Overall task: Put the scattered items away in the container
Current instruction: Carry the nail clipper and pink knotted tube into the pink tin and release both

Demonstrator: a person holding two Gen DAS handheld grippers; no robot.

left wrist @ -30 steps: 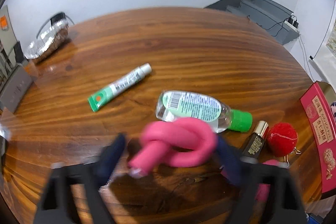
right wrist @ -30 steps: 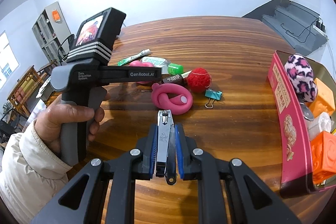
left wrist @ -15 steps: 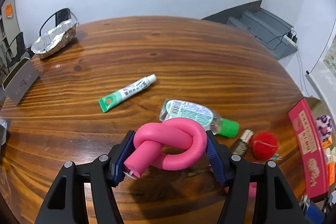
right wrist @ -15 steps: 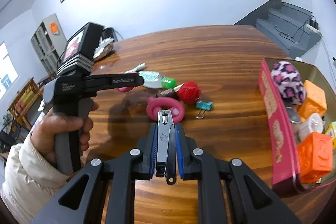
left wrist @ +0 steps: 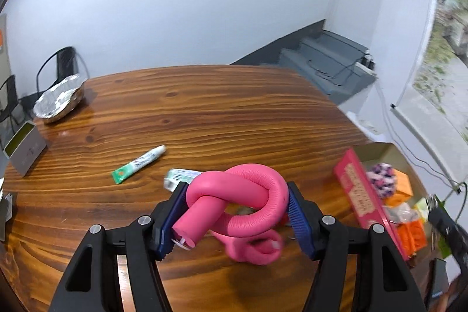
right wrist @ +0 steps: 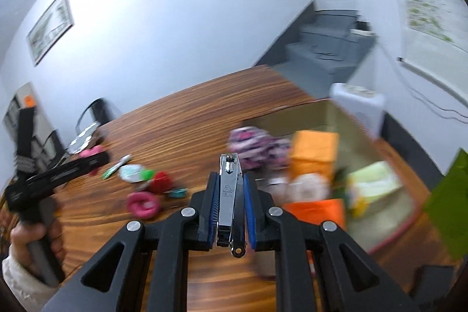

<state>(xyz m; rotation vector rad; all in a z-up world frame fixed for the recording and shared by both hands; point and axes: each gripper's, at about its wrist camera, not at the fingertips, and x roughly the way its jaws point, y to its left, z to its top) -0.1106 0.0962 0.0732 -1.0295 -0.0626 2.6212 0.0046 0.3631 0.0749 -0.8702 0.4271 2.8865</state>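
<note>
Evidently both claws are loaded: the left claw [left wrist: 237, 212] is closed across a knotted pink foam tube [left wrist: 239, 203], its blue pads pressing the outer curves of the knot and the blunt cut end sticking out toward the camera, clear of the brown wooden desk [left wrist: 204, 113]. That tube looks light, soft and springy; gripped across the widest part of the knot it should compress and stay put, though a squeeze near the free end would probably let it twist or pop loose. A second pink knotted tube [right wrist: 143, 203] lies on the desk below, near a red fuzzy ball [right wrist: 161, 180] and a clear bottle with a green cap [right wrist: 136, 173], with a green-and-white tube [left wrist: 139, 164] lying farther off. The right claw [right wrist: 231, 206] is nearly shut on a flat chrome nail clipper [right wrist: 230, 195], pinched by its narrow sides with the cutting end forward. Being hard, smooth metal and thin, it is likely to slide between the pads if tilted sharply, so a level carry and a low release seem wise. It hangs just before the pink-walled cardboard box [left wrist: 362, 195], which already holds a pink-and-black spotted plush ball [right wrist: 257, 148], orange blocks [right wrist: 316, 148] and other things too blurred to name. Both held items look easy to drop in.
</note>
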